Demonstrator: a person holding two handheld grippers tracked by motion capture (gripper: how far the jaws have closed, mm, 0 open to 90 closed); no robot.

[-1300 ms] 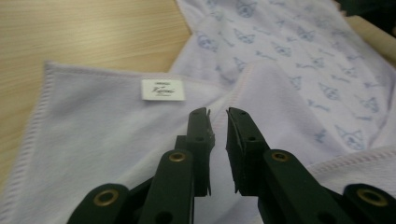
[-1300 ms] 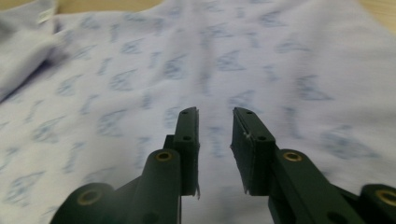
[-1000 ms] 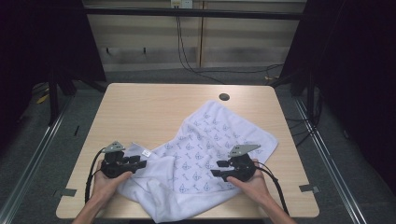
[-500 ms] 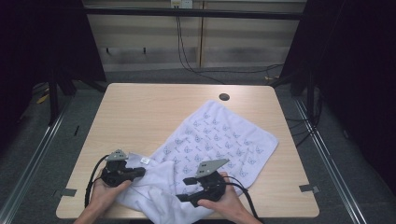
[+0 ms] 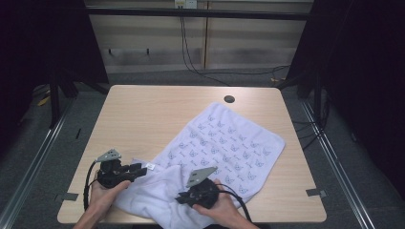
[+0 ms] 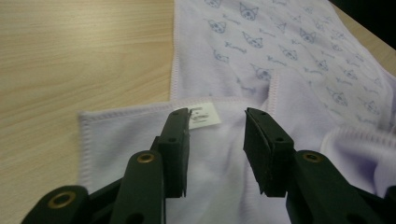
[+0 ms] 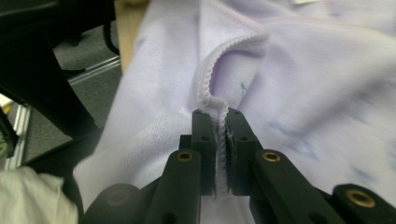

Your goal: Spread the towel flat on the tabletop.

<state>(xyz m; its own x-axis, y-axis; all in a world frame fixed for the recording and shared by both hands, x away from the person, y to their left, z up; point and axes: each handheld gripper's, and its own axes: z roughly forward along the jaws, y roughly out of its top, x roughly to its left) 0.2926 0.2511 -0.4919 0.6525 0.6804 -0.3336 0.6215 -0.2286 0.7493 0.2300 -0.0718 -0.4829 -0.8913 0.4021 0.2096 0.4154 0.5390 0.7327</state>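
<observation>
A pale lilac towel (image 5: pixel 229 143) printed with small cat faces lies slantwise on the wooden table (image 5: pixel 143 114), its near part bunched up. My left gripper (image 5: pixel 139 170) rests at the towel's near-left corner. Its jaws (image 6: pixel 217 126) have just been opening and stand open over the plain underside by the white label (image 6: pixel 203 115), pressing on nothing. My right gripper (image 5: pixel 181 197) lies on the bunched near part. Its jaws (image 7: pixel 217 115) have just been closing and are shut on a raised fold of the stitched hem (image 7: pixel 212 88).
A dark round hole (image 5: pixel 229 99) sits near the table's far edge. Grey tape marks (image 5: pixel 70 196) (image 5: pixel 316 192) lie at both near corners. Bare wood stretches across the far left half. Black frame posts and cables stand beyond the table.
My right gripper has moved left and toward the near edge, from the towel's right part onto its bunched middle. The towel's near edge has gathered up. The left hand has hardly moved.
</observation>
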